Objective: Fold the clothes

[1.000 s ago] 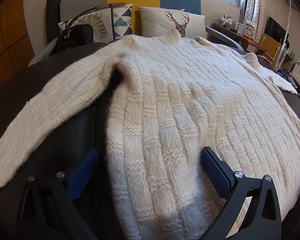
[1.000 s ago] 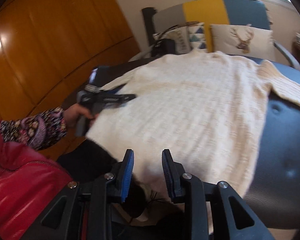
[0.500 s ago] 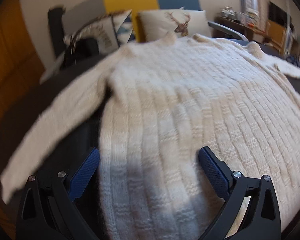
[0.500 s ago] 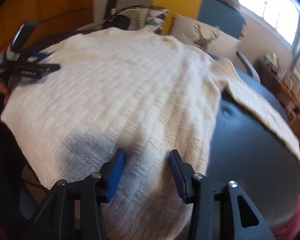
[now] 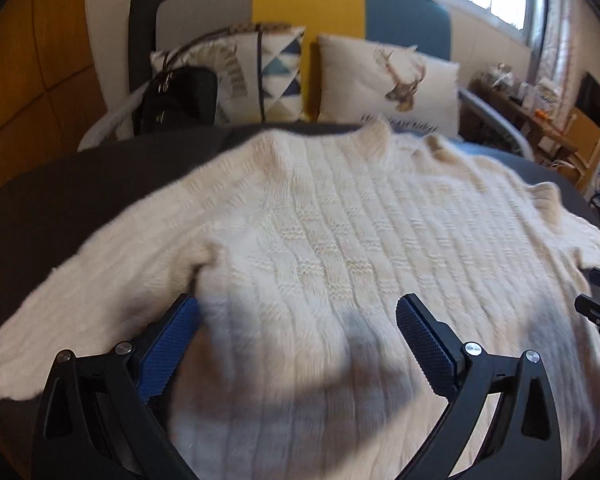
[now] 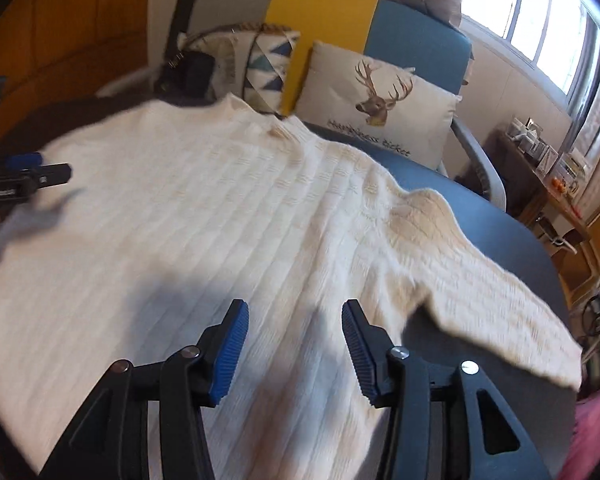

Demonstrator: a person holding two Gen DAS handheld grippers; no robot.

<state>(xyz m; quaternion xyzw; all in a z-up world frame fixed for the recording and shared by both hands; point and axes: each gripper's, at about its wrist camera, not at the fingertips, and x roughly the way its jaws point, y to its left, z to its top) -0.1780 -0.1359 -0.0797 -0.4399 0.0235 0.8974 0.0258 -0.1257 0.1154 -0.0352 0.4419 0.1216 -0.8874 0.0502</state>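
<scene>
Cream knit sweater (image 5: 340, 248) lies flat on dark round desk (image 5: 60, 184), sleeves out. Our left tongs (image 5: 298, 344) gape wide, right tongs (image 6: 296, 344) half open after widening, both empty. We'd pinch sleeve cuffs first, fold inward evenly.

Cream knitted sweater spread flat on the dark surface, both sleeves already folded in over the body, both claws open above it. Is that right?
Not quite. The sleeves are not folded in: the left sleeve in the left wrist view and the right sleeve in the right wrist view both lie stretched outward. The sweater is flat, and the left claw and right claw are open.
</scene>
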